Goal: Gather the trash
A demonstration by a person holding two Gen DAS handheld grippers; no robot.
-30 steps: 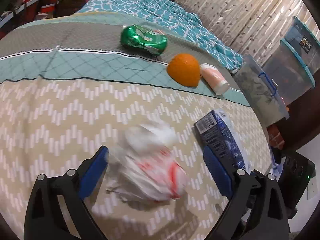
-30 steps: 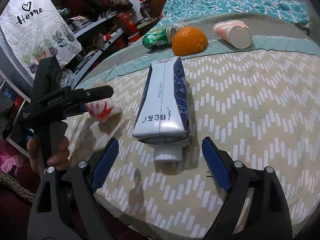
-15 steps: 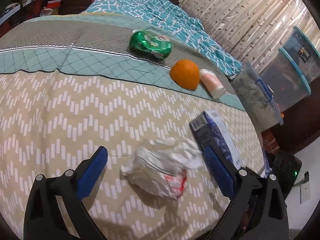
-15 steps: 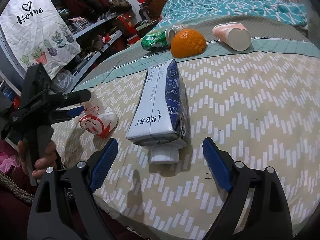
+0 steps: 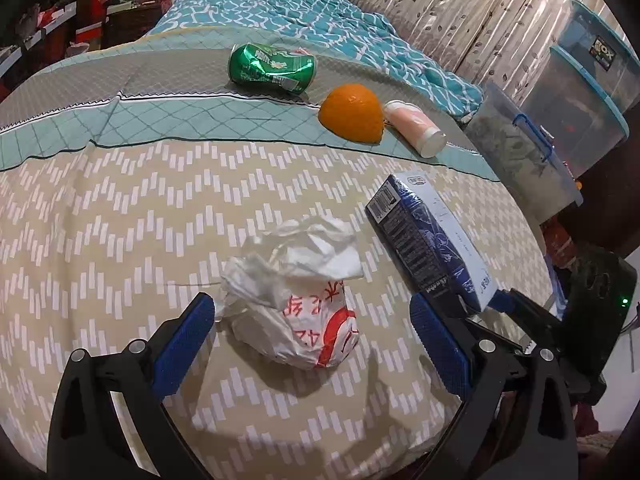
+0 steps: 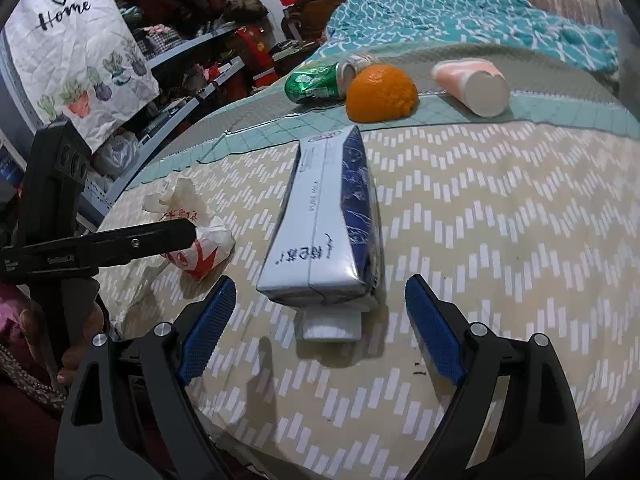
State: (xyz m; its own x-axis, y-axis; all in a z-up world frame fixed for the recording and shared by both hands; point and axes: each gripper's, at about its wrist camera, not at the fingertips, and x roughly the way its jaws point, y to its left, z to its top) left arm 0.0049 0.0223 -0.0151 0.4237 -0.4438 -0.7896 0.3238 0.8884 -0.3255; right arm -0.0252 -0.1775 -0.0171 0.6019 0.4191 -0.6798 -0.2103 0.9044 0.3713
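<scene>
Left of the carton [image 6: 324, 232], the wide left gripper [image 5: 316, 336] brackets the wrapper [image 5: 296, 300]; the right gripper [image 6: 320, 320] gapes before the carton.

Home bedroom: quilted bed [image 5: 120, 200], curtains [image 5: 460, 12], cluttered shelves [image 6: 192, 80].

green can [image 5: 273, 67], orange (fruit) [image 5: 352, 113], beige-wht chevron blanket [image 5: 120, 216]

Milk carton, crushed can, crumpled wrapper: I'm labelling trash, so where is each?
milk carton [image 6: 320, 236], right wrist view, white top face.
crushed can [image 5: 272, 67], left wrist view, dented green side.
crumpled wrapper [image 5: 296, 292], left wrist view, white middle.
</scene>
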